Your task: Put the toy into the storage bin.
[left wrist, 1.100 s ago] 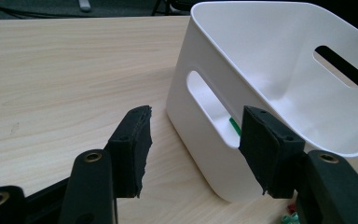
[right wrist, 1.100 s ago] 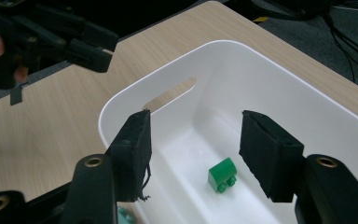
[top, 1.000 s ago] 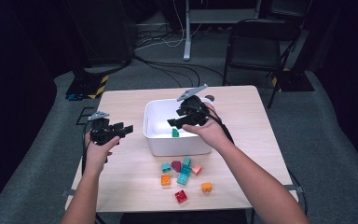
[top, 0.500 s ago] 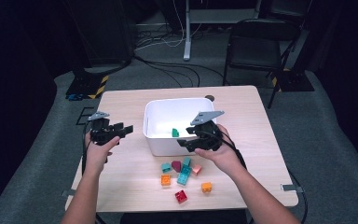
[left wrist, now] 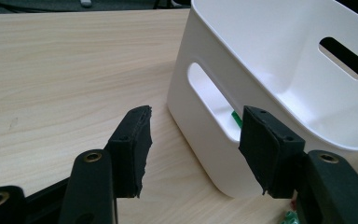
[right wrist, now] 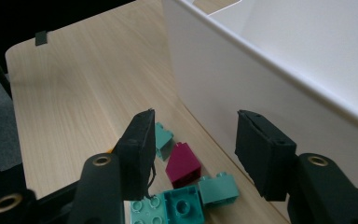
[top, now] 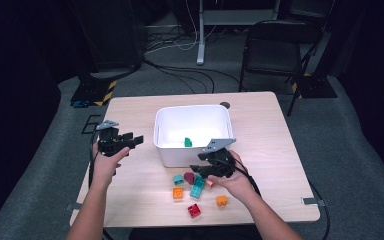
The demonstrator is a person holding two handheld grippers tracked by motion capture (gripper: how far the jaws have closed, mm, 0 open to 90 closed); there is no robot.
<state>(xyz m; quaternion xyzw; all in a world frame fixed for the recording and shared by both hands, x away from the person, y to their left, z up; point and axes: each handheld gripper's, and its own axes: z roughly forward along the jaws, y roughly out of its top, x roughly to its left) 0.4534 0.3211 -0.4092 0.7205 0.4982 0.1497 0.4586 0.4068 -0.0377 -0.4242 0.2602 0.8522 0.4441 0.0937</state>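
High view: fixed above the person's side, facing forward and down on the whole worktop [top: 260, 115]. Claw views: close, low, facing along their jaws. All share the white bin [top: 192, 131].

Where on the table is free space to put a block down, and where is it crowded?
Free: the table right of the white bin, and its far left corner. Crowded: the loose blocks before the bin, beside the right gripper.

My right tongs [top: 206, 171] covered part of the brick cluster from above; the orange brick [right wrist: 113, 150] was mostly behind a jaw, the teal plate [right wrist: 165, 210] cut off below.
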